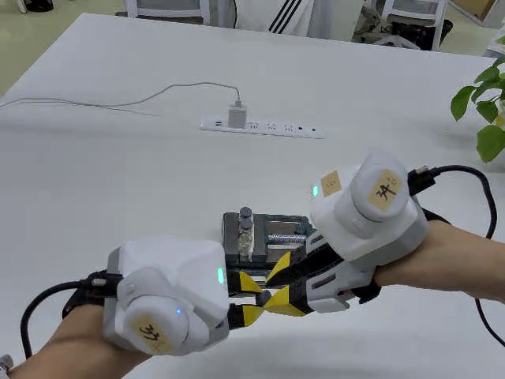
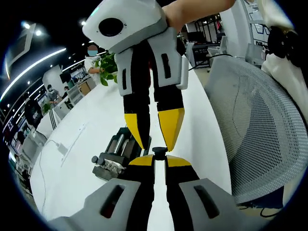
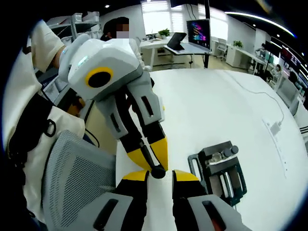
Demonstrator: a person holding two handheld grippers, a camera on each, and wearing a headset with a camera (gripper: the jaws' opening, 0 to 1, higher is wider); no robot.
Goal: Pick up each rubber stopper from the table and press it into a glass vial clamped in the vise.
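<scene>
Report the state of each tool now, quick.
Left tool: shut on the rubber stopper.
Right tool: open, with its jaws either side of that stopper and clear of it.

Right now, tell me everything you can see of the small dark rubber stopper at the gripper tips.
The small dark rubber stopper looks matte black and rounded; finer detail is unclear. It is pinched at the yellow tips of the left gripper. The right gripper has its jaws open on either side of it, apparently not touching. The dark metal vise stands close by.
</scene>
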